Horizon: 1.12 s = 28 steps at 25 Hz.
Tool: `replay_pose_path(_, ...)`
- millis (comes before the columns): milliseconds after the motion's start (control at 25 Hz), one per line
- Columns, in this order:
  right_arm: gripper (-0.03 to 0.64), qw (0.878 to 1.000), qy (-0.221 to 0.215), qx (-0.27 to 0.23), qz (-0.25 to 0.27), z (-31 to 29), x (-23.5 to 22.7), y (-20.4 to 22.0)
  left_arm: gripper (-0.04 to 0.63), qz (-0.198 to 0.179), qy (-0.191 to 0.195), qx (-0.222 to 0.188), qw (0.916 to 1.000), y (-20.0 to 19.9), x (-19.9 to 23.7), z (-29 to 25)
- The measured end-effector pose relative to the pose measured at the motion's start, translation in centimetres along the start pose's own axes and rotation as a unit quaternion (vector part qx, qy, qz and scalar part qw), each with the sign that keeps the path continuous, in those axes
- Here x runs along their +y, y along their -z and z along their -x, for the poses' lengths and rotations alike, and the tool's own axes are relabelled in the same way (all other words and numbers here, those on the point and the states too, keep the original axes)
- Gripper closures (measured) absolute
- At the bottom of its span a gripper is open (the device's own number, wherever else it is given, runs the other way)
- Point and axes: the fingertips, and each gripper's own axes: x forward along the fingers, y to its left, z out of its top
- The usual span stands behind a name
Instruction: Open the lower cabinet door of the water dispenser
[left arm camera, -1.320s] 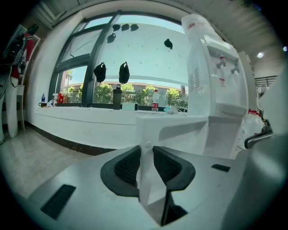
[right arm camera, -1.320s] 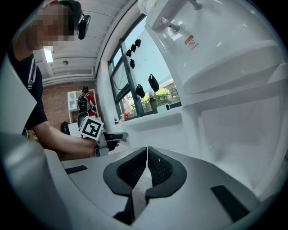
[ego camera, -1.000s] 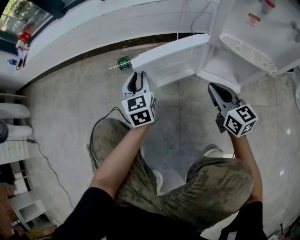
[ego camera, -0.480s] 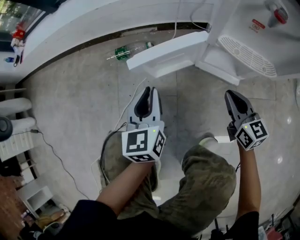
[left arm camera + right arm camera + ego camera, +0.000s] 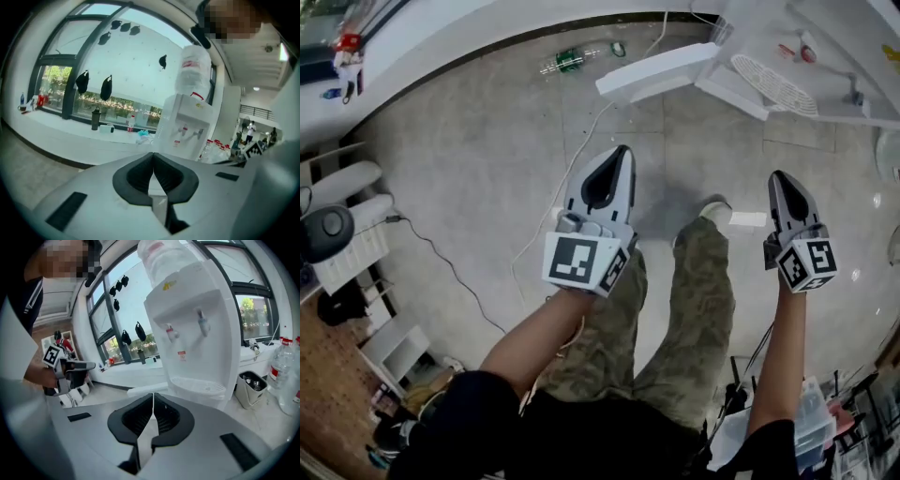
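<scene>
The white water dispenser (image 5: 787,56) stands at the top right of the head view, and its lower cabinet door (image 5: 661,70) hangs swung out to the left. My left gripper (image 5: 622,150) is raised well back from the door. Its jaws have just been closing and now meet with nothing between them. My right gripper (image 5: 778,176) is also shut and empty, short of the drip tray (image 5: 773,84). The right gripper view faces the dispenser (image 5: 197,329) over shut jaws (image 5: 153,395). In the left gripper view the dispenser (image 5: 187,126) stands ahead, beyond the closed tips (image 5: 153,154).
A green bottle (image 5: 567,61) lies on the floor by the wall. A white cable (image 5: 572,178) runs across the tiles. My legs (image 5: 675,309) are below the grippers. A small bin (image 5: 251,387) and water bottles (image 5: 286,376) stand right of the dispenser. Shelving and clutter line the left (image 5: 356,253).
Both grippers have risen and drawn back from the dispenser as the person stood up. The left jaws went from slightly apart to closed. The door stays open.
</scene>
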Motion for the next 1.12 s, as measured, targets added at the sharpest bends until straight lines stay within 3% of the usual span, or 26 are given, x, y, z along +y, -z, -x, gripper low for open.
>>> replay_pose_path(120, 0.612, 0.999, 0.033, 0.001, -0.031, 4.0, 3.5, -3.8, 0.591, -0.044, 0.022, 0.016, 0.9987, -3.0, -2.0, 3.1)
replay_pose_path(280, 0.612, 0.997, 0.061, 0.000, -0.048, 10.1, 9.8, -9.0, 0.591, -0.032, 0.038, 0.015, 0.9987, -8.6, -3.6, 8.7)
replay_pose_path(520, 0.612, 0.996, 0.082, -0.020, -0.004, 18.2, 20.1, -15.9, 0.591, -0.038, 0.042, -0.019, 0.9982, -18.3, -4.1, 19.2)
replay_pose_path(760, 0.615, 0.985, 0.156, -0.068, 0.023, 31.7, 27.8, -26.3, 0.591, -0.042, 0.095, -0.029, 0.9942, -27.1, -8.4, 29.2)
replay_pose_path(920, 0.615, 0.980, 0.161, -0.108, 0.038, 38.9, 30.8, -31.4, 0.591, -0.078, 0.104, -0.056, 0.9900, -31.8, -11.7, 35.1)
replay_pose_path(1120, 0.617, 0.970, 0.171, -0.163, 0.058, 45.9, 31.2, -34.6, 0.591, -0.083, 0.105, -0.097, 0.9863, -35.1, -15.7, 38.4)
